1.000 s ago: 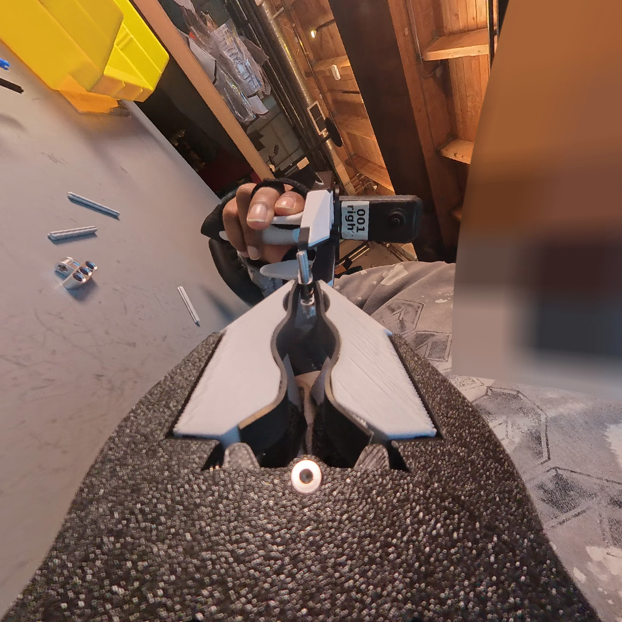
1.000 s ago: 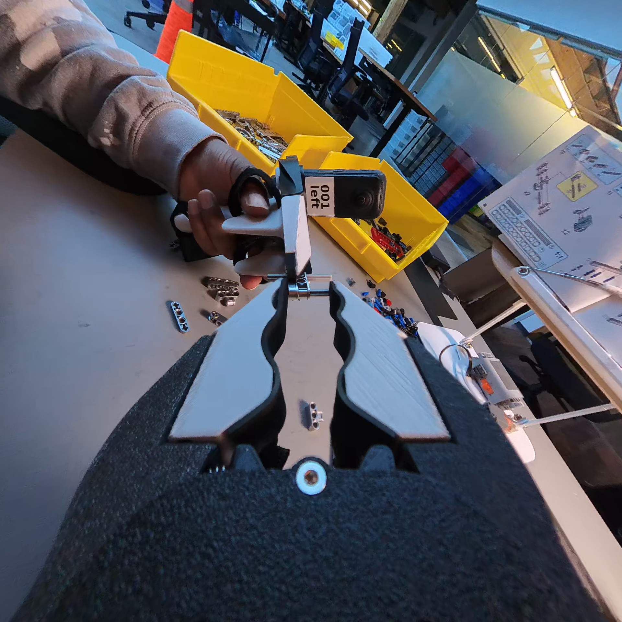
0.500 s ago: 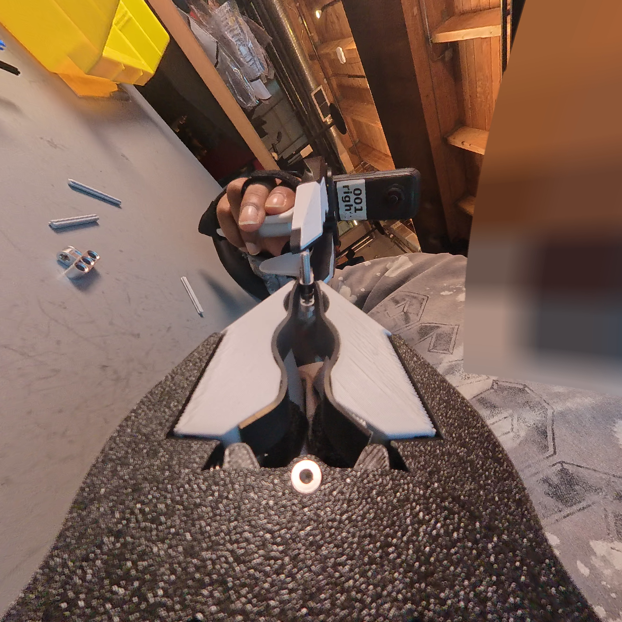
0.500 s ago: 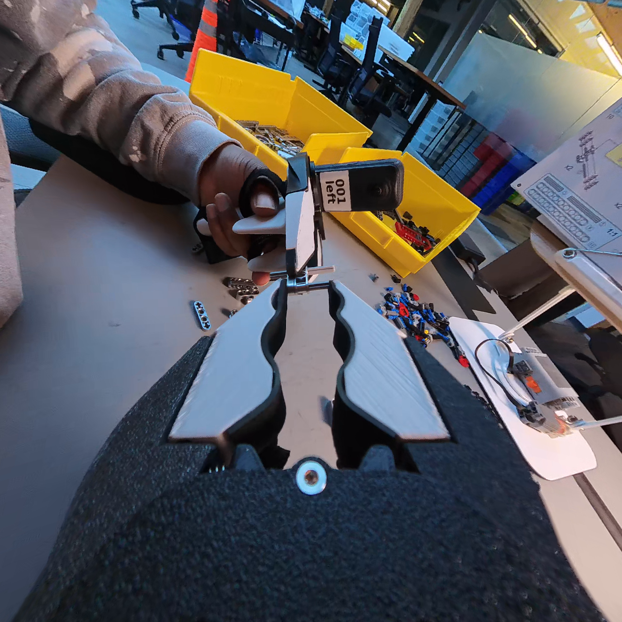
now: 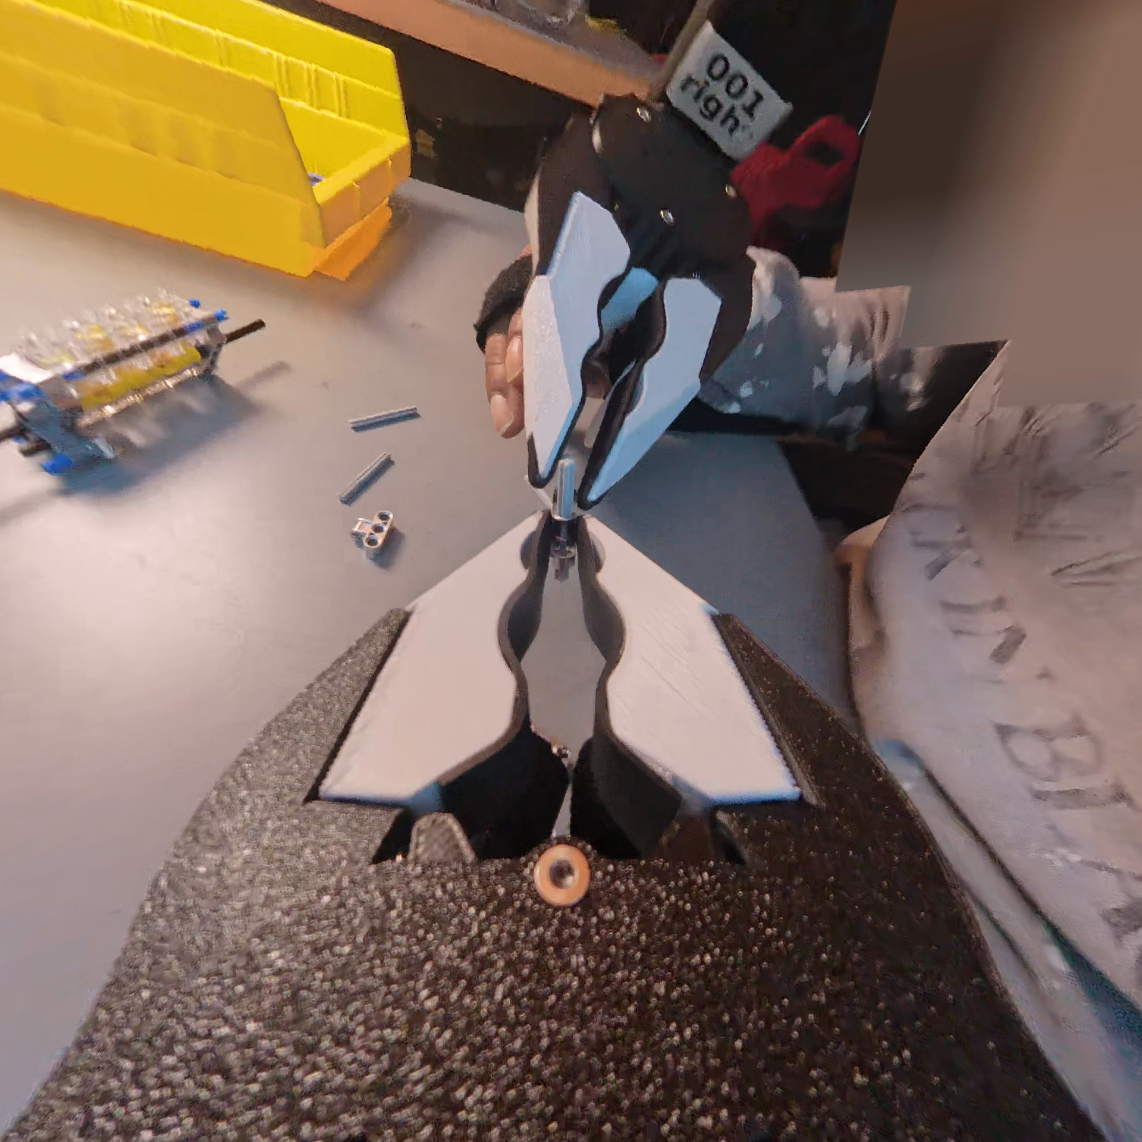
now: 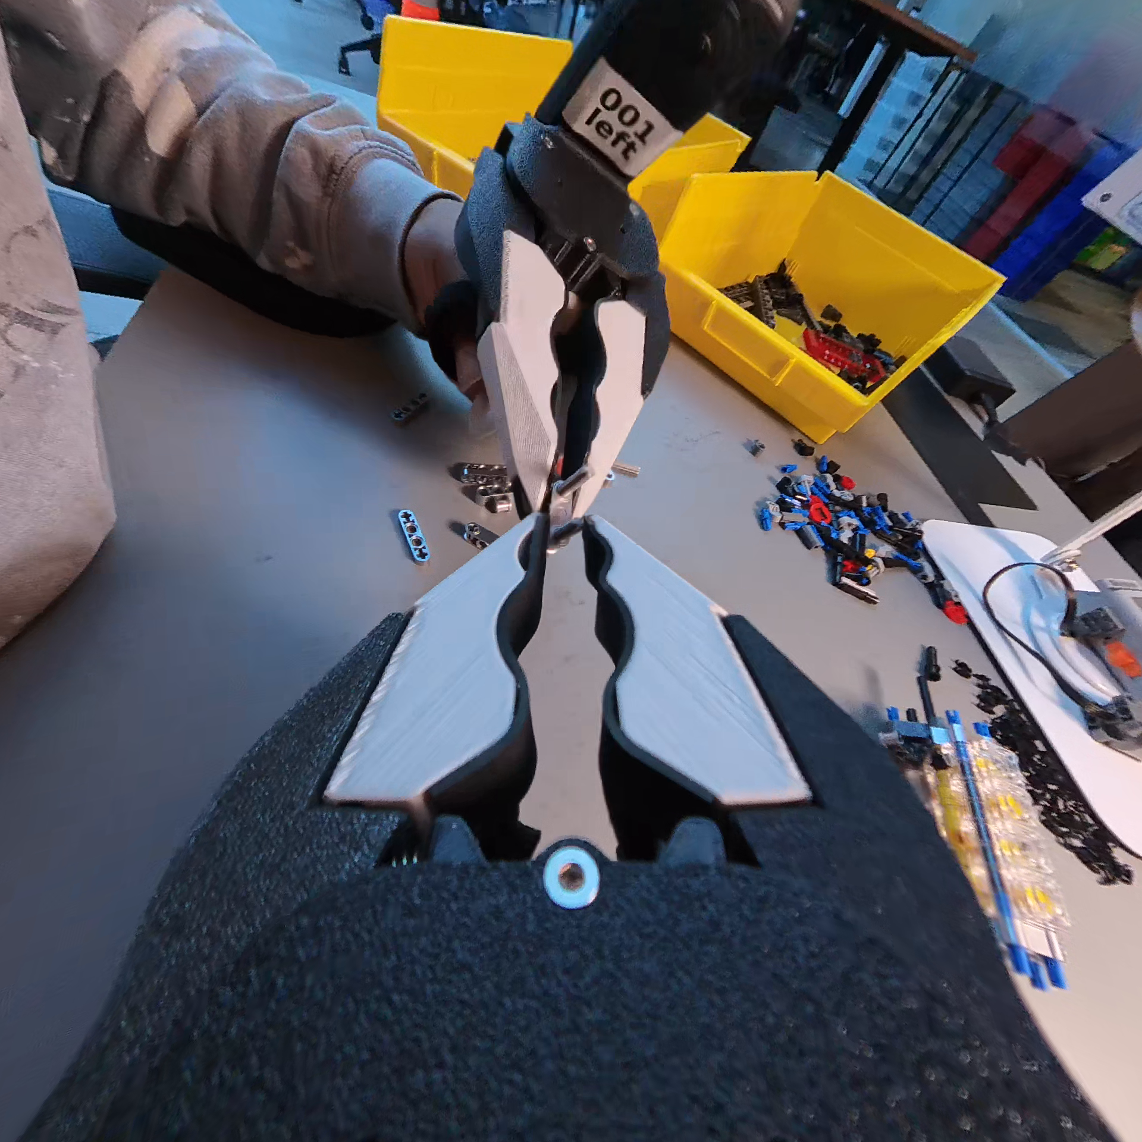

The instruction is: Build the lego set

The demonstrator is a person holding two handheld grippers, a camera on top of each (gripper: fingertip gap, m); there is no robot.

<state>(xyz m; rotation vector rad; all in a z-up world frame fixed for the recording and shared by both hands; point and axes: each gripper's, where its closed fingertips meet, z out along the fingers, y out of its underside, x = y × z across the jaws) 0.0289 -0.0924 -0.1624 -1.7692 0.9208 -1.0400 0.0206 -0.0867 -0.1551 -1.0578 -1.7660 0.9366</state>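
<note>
Item: small grey pin-and-connector piece (image 5: 563, 494), frame centre, held off the table (image 5: 185, 618) between two meeting gripper tips. Left gripper (image 5: 561, 544): jaws nearly closed, pinching its dark lower end. Right gripper (image 6: 563, 525): narrowly parted, nipping the pale stub. Judged light, rigid, smooth plastic, easily twisted loose; best gripped across the shaft. Nearby: loose grey axles (image 5: 383, 417), yellow bins (image 5: 216, 154) upper left.

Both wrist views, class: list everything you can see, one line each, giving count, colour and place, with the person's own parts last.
Bins: at least two, yellow, far side of table.
Loose small parts: one heap, blue, black, red, right of centre.
Holed strip: one, grey, left of the jaws.
Short rods: two, grey, on table.
Built model: one, yellow, blue, far left.
White board: one, right edge.
Left gripper: shut on small metal piece.
Right gripper: tips at the same piece.
</note>
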